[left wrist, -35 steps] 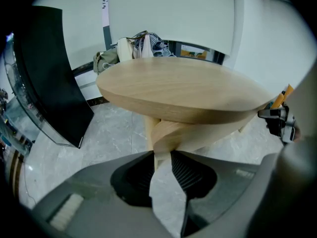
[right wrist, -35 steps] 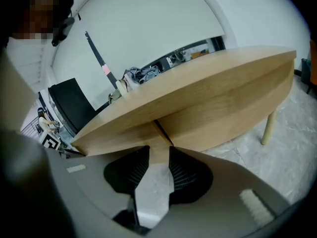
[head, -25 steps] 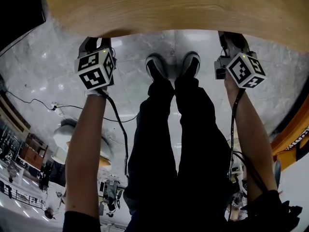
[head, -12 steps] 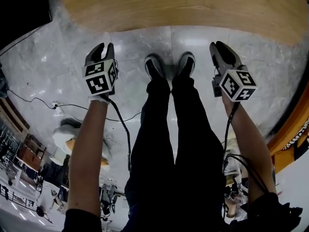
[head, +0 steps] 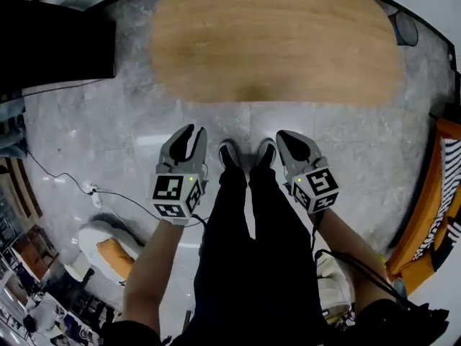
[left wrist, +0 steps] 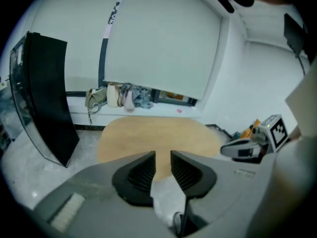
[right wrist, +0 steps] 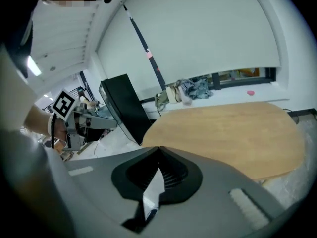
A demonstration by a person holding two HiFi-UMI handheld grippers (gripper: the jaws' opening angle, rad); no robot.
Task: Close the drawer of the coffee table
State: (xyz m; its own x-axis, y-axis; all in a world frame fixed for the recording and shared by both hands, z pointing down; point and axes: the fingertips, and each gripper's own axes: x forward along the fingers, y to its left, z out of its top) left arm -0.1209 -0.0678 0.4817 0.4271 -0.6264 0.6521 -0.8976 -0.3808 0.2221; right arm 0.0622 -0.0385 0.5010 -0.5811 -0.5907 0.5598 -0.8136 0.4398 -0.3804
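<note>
The coffee table (head: pixel 274 45) lies far ahead; no drawer sticks out, so we think closing is done. Our left tool (head: pixel 192 132) is half open, our right tool (head: pixel 287 137) shut, both empty. Next we only rest.

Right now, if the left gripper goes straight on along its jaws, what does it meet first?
Probably the coffee table top, near its closest edge: it shows between the left gripper's open jaws with nothing in front. Depth is unclear; the floor just short is possible.
</note>
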